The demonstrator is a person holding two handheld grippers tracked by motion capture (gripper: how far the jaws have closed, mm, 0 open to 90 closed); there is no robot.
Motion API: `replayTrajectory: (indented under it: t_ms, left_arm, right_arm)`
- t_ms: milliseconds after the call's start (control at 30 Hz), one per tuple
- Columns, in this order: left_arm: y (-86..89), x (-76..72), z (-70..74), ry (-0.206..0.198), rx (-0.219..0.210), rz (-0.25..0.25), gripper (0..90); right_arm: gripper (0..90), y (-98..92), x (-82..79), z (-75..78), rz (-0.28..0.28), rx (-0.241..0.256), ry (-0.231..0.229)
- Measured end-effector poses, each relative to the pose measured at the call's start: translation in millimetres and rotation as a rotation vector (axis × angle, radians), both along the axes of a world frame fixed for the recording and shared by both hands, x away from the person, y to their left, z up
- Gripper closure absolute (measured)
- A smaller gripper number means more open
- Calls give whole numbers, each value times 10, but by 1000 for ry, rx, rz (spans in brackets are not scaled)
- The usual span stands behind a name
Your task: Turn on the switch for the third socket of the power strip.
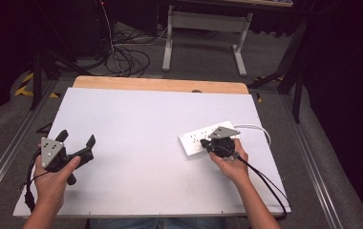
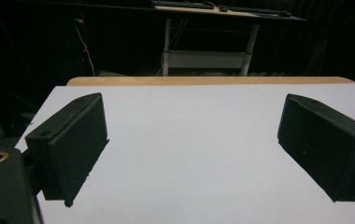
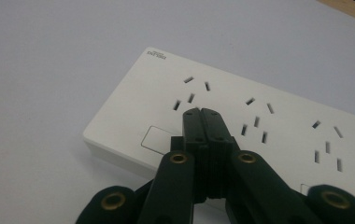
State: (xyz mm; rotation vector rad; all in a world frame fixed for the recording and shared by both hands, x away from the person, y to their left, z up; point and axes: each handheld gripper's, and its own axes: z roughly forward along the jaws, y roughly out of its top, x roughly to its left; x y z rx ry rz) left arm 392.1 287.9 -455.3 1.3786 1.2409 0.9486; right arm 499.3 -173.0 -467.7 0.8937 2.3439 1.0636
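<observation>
Our left gripper and right gripper are matte black, each topped by a grey three-cornered plate dotted with small holes. Black cables trail from both toward our side of the table. Brass-coloured inserts sit in the right gripper's linkage arms, and one shows on the left gripper's body. Our forearms are bare, no sleeves showing.

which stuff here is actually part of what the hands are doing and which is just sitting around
In play:
- white power strip, at the right of the table
- right gripper, fingers closed together over the strip's top face by a switch button
- left gripper, open, holding nothing

Just lying about:
- floor cables beyond the table
- white desk frame behind
</observation>
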Motion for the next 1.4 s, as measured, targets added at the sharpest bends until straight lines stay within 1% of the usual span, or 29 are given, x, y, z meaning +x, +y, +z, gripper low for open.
replayTrajectory:
  t_ms: [100, 133, 167, 200, 300, 367, 433, 467, 500, 567, 633, 700, 800, 833, 900, 1133, 1167, 1200, 1233, 1400]
  left_arm:
    - [3, -2, 0, 3, -1, -2, 88]
    - [3, -3, 0, 2, -1, 1, 88]
    - [5, -4, 1, 2, -2, 1, 88]
    - [5, -4, 1, 2, -2, 1, 88]
    - [6, -6, 1, 2, -2, 1, 88]
    - [7, -4, 1, 2, -2, 1, 88]
    - [7, -4, 0, 2, -2, 1, 88]
    - [7, -4, 0, 2, -3, 1, 88]
    - [7, -3, 0, 2, -3, 1, 88]
    - [6, -3, 1, 2, -3, 1, 88]
    - [4, -3, 0, 2, -2, 0, 88]
    - [4, -4, 2, 2, -2, 0, 88]
    - [7, -4, 1, 2, -3, 1, 88]
    - [8, -4, 1, 2, -3, 0, 88]
    - [9, -4, 2, 2, -3, 0, 88]
    - [3, -4, 2, 3, 0, -5, 88]
    - [2, -4, 1, 3, 1, -5, 88]
    - [2, -5, 2, 3, 0, -4, 88]
    - [0, -7, 3, 1, 0, -1, 88]
    - [9, -14, 5, -2, -5, 1, 88]
  right_arm:
    - [900, -1, 2, -2, -1, 1, 0]
    - [900, -2, 5, -4, -2, -4, -2]
    - [900, -3, 9, -17, -9, -26, 3]
    - [900, -10, 13, -28, -10, -13, 1]
    - [900, -7, 12, -23, -12, -16, 2]
    - [900, -8, 7, -15, -14, -17, -18]
    - [900, -11, -1, 9, -9, 11, -20]
    - [900, -10, -2, 12, -7, 12, -17]
    - [900, -7, -1, 6, -3, 10, -12]
    - [900, -2, 1, -19, -10, -21, -3]
    - [900, -11, 10, -22, -9, -15, 2]
    - [900, -10, 3, -18, -8, -18, -2]
    - [900, -5, -15, 15, 4, 16, -13]
    - [900, -4, -18, 21, 6, 19, -10]
    - [900, -3, -13, -2, 7, 3, 5]
    - [900, -7, -8, -11, 1, 22, 19]
    - [900, 0, -7, -24, -1, 12, 29]
    - [900, -2, -13, -51, -2, 27, 9]
    - [900, 0, -16, -58, -6, 32, 4]
    - [900, -7, -13, -59, -4, 36, 6]
